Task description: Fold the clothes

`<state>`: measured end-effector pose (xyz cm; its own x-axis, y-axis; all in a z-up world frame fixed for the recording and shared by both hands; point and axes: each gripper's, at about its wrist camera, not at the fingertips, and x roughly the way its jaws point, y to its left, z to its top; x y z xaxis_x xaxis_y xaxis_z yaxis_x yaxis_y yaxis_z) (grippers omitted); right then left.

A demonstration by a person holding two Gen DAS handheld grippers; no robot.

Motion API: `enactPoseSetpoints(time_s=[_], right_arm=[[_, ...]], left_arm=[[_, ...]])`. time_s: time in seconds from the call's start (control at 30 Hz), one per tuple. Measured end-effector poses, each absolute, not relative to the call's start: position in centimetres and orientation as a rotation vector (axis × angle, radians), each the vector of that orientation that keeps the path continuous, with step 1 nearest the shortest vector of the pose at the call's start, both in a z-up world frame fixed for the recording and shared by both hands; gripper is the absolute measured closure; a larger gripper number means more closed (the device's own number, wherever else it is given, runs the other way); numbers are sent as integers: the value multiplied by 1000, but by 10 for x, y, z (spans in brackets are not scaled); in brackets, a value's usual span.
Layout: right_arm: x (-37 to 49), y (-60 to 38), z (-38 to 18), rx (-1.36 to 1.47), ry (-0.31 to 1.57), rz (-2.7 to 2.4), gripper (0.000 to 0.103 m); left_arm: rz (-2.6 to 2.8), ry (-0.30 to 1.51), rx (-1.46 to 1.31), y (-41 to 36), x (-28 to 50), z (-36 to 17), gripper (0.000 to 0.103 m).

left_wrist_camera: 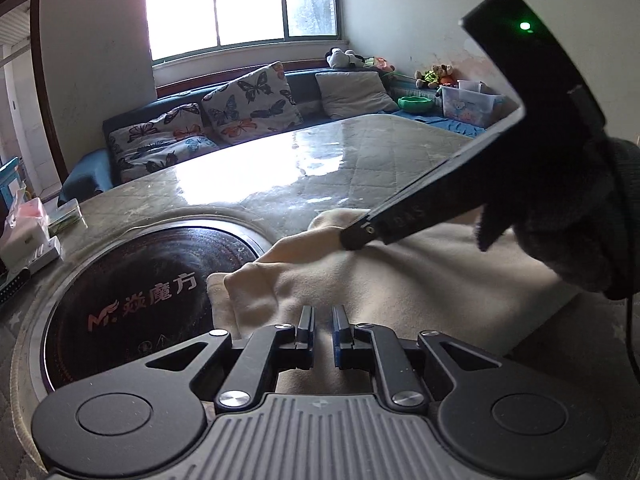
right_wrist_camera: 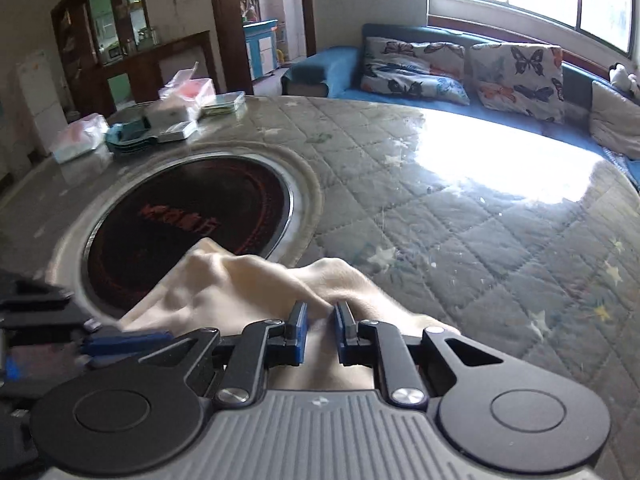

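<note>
Soft matt cream cloth [left_wrist_camera: 400, 276], glossy quilted table cover [right_wrist_camera: 460, 208], shiny black glass hob [left_wrist_camera: 132, 280]

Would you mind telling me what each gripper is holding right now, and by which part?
The right gripper pinches a raised fold of the cream cloth near its far edge. Whether the left gripper grips the cloth cannot be told.

You're in a home living room.

You face a bench sofa [left_wrist_camera: 304, 84] under a wide window [left_wrist_camera: 240, 4], with butterfly cushions [left_wrist_camera: 252, 100] and soft toys [left_wrist_camera: 434, 76] along it. Your table [right_wrist_camera: 460, 216] has a quilted cover under a glossy sheet and a round built-in heater [right_wrist_camera: 188, 216]. Behind it you can see a wooden cabinet [right_wrist_camera: 116, 40], a doorway [right_wrist_camera: 292, 8] and tissue packs [right_wrist_camera: 78, 138].
</note>
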<state>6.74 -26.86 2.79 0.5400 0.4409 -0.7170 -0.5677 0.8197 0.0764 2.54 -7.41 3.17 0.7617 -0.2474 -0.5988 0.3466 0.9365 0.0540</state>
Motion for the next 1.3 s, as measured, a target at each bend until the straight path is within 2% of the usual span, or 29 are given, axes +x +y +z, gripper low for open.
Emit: enactPoseSetpoints(time_s=[0.63, 0.83, 1.3], right_arm=[[87, -259, 40, -130, 770, 613, 90], [66, -304, 52, -114, 764, 533, 90], [68, -368, 27, 13, 783, 390, 92]], left_arm=[[-286, 689, 37, -50, 62, 39, 91], [-280, 686, 17, -59, 80, 42, 91], [-256, 714, 25, -66, 92, 32, 91]])
